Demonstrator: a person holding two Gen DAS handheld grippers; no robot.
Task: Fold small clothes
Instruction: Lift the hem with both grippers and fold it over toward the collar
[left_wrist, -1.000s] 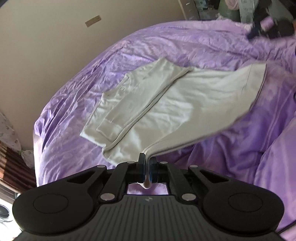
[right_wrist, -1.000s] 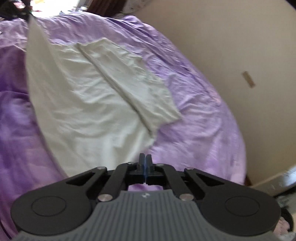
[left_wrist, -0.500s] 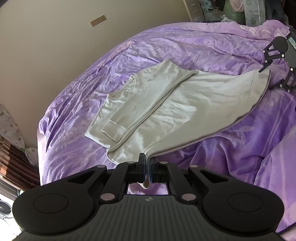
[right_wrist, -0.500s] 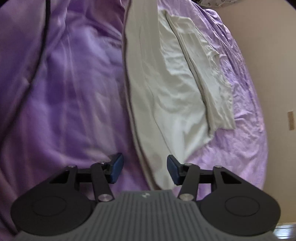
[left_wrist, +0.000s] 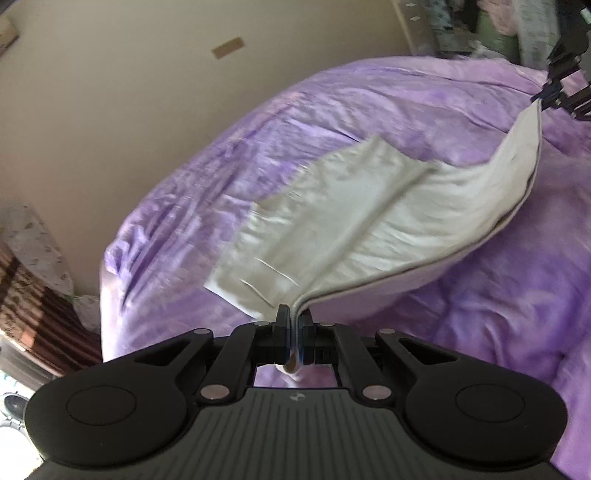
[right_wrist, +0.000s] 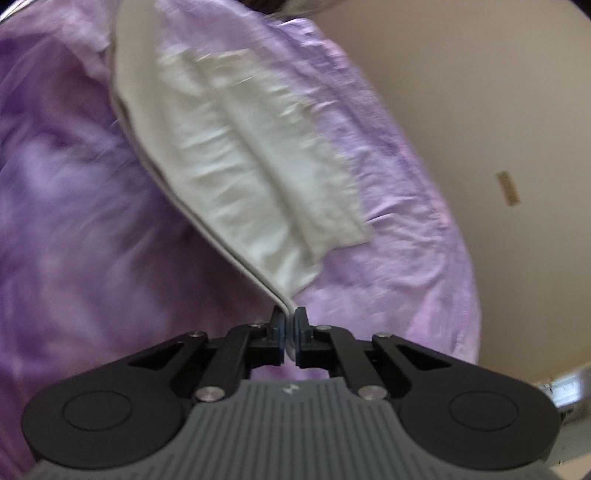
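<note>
Purple bedspread (left_wrist: 369, 122) covers the bed, rumpled, pale wall behind. Pale grey-green shirt (left_wrist: 388, 214) lies across it, far part resting on the cover with a sleeve folded over the body, near hem lifted clear and strung between both tools. Left gripper (left_wrist: 294, 332) jaws clamped on one hem corner; right gripper (right_wrist: 290, 334) jaws pinched on the other corner; frames motion-blurred
</note>
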